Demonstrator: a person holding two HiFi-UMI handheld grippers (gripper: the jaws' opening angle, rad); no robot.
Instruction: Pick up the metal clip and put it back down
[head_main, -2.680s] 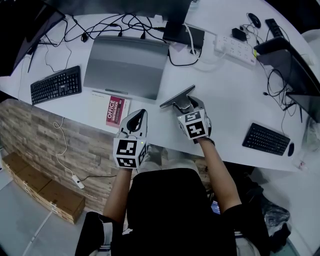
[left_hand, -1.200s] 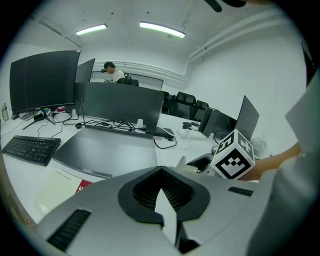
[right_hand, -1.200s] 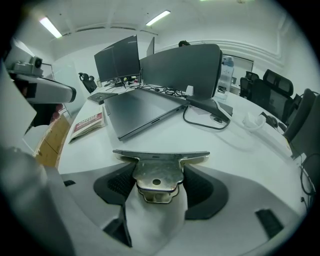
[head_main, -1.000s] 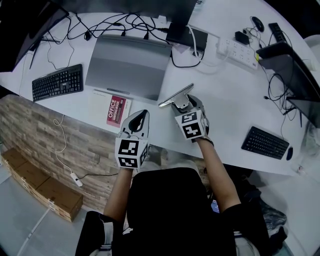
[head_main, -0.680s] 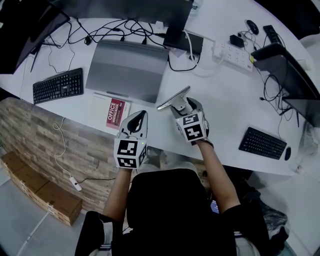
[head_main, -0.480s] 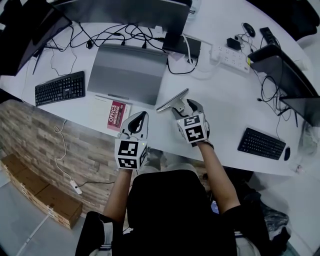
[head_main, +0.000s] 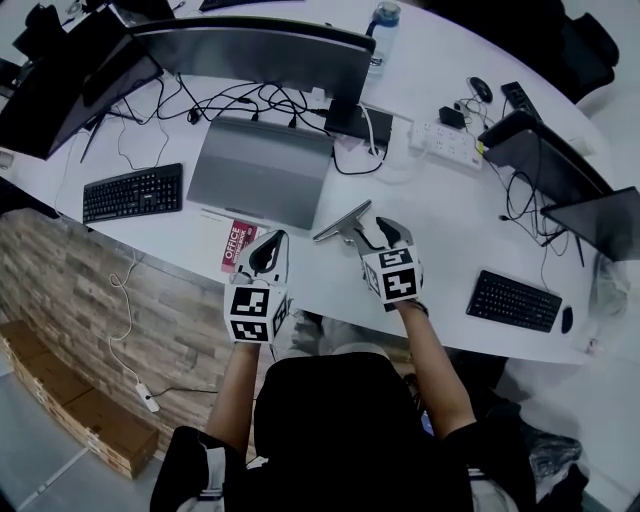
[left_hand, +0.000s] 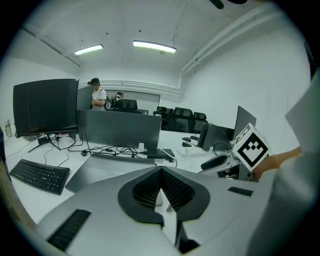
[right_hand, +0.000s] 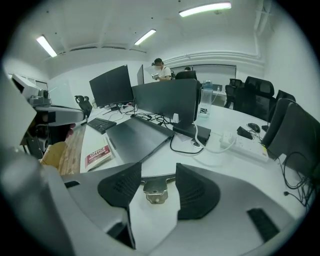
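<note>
Head view: the right gripper, angled downward, hides its own fingers. The metal clip juts leftward from their tips. The left gripper is held beside it, apart.

Left gripper view: its fingers are pressed together on nothing.

Right gripper view: the fingers have just been closing. The clip's bar is clamped between them, tab downward.

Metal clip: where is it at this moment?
Head view, centre: the metal clip is between the right hand-held gripper's jaws, which have just been closing, near the grey laptop's corner.
</note>
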